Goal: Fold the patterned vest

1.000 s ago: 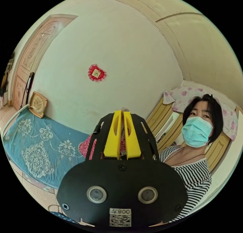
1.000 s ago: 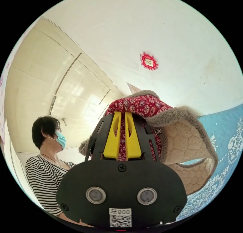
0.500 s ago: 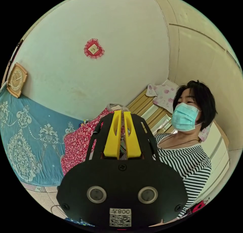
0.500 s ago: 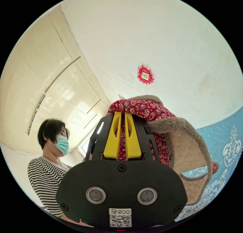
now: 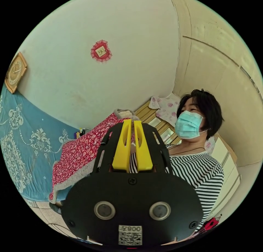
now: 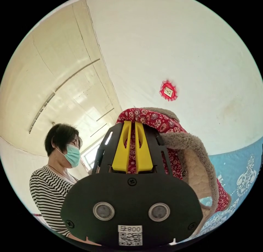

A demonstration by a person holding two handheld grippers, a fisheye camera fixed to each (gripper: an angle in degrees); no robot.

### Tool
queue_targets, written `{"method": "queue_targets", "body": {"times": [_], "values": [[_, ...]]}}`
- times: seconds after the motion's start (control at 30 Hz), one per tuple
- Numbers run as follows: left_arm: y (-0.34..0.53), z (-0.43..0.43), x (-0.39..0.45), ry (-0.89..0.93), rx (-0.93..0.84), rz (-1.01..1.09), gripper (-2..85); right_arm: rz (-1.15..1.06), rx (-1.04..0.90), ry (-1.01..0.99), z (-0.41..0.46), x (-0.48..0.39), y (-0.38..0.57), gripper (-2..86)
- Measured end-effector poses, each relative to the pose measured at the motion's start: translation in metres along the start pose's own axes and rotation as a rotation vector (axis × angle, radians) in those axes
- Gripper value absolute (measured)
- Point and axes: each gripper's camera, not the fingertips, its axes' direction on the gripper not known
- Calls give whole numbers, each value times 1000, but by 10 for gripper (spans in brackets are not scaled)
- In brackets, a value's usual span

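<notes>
Both claws, left (image 5: 132, 123) and right (image 6: 131, 124), are clamped on the patterned vest (image 6: 175, 142), apparently lifted above the bed (image 5: 24, 142); next, lay it flat before folding.

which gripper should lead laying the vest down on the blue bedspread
Left, probably. In its view the vest already hangs low over the blue bedspread from the left gripper. The right gripper holds its corner higher, fleece lining folded over.

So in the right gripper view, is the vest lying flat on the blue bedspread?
No, the vest hangs draped over the right hand-held gripper, raised above the blue bedspread, with its fleece lining dangling.
</notes>
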Motion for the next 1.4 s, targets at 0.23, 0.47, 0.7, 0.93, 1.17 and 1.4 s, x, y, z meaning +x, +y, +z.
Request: {"method": "queue_targets", "body": {"times": [0.23,0.47,0.7,0.93,1.17,1.4], "values": [[-84,-61,-45,-80,125,-42,15,-110,-79,-19,117,31,-35,18],[-167,-160,-155,-232,339,-279,21,-141,-354,22,345,107,-52,19],[-197,-287,-325,-504,558,-858,40,-49,-1024,438,677,294,77,17],[-272,-334,-391,-655,481,-1141,67,312,-1251,648,711,503,193,8],[-457,-303,-496,-637,-192,-1050,96,604,-1166,856,593,593,208,36],[-563,-199,-588,-514,-620,-1060,116,921,-988,1095,468,617,221,69]]}}
